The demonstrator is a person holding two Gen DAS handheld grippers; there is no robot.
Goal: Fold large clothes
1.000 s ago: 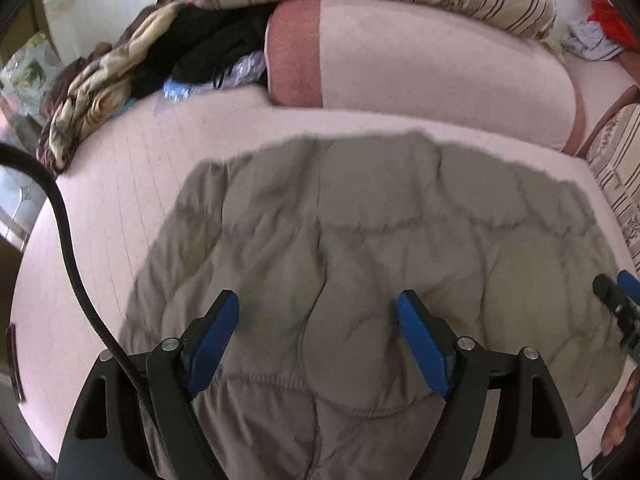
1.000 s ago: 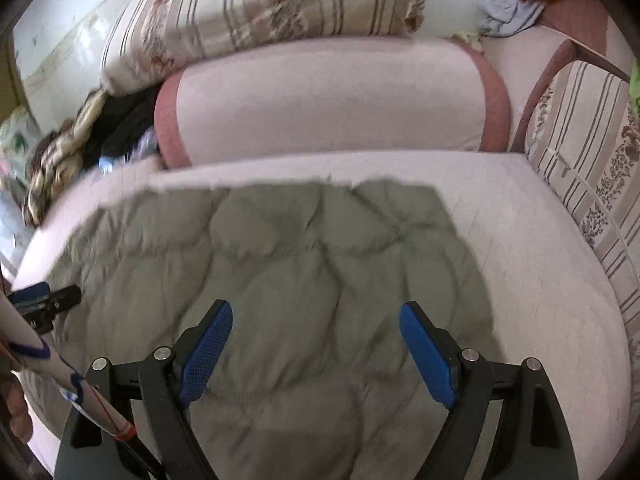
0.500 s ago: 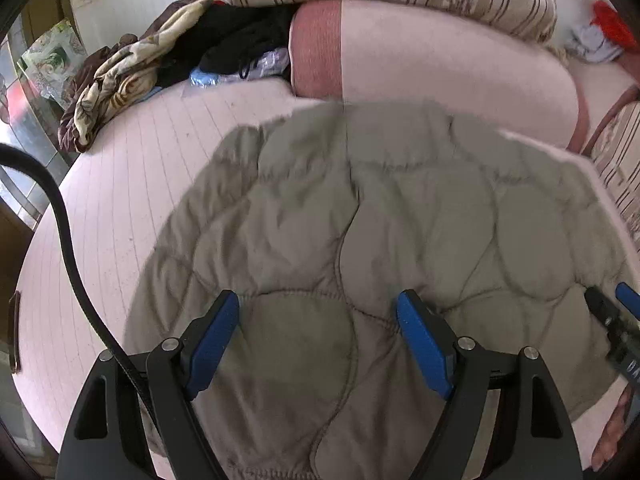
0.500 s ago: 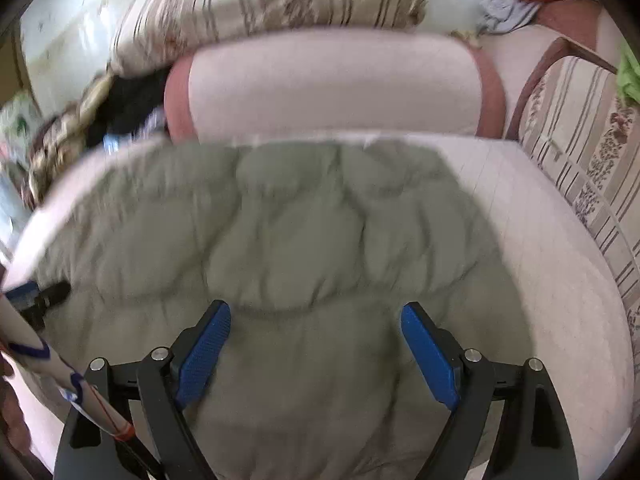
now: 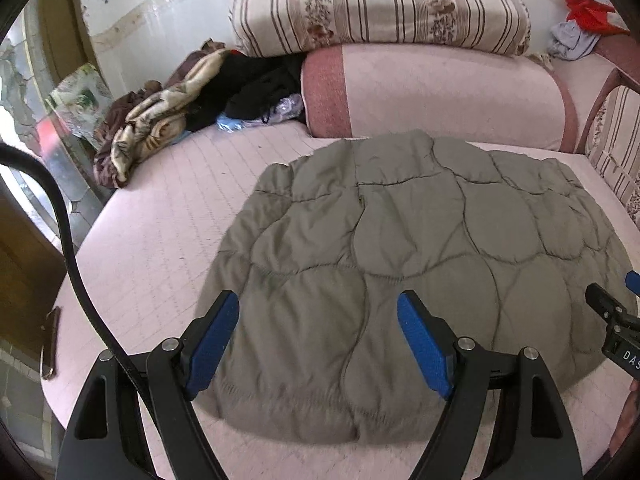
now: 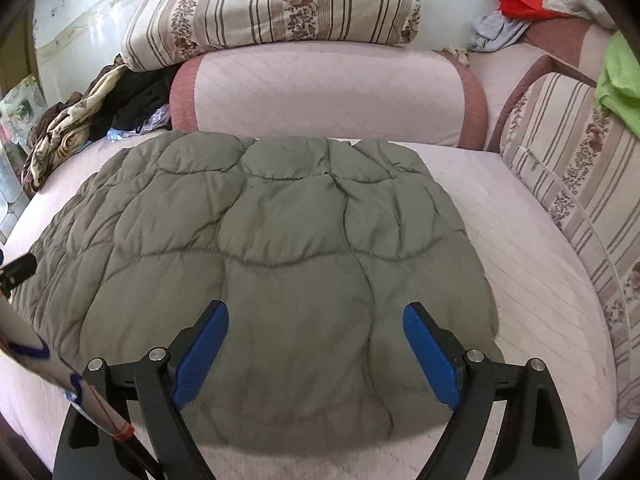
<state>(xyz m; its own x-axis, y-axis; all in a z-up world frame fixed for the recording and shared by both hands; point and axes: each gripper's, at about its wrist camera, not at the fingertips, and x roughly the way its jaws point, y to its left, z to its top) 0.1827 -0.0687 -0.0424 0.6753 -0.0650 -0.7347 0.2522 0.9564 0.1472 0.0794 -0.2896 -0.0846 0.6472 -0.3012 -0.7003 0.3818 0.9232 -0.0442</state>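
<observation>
The jacket (image 6: 280,260) is matt, puffy quilted cloth. The bed cover (image 5: 160,240) is stitched pink cloth. At twelve o'clock, the striped cushion (image 6: 272,4) looks like woven fabric.

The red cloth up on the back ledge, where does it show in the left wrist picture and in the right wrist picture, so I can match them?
Left wrist view: the red cloth sits at the top right corner, above a grey garment.
Right wrist view: the red cloth is at the top, right of centre, also above the grey garment.
Shared landmark: the striped floral cushion on top of the pink bolster, left of the cloth in both.
</observation>
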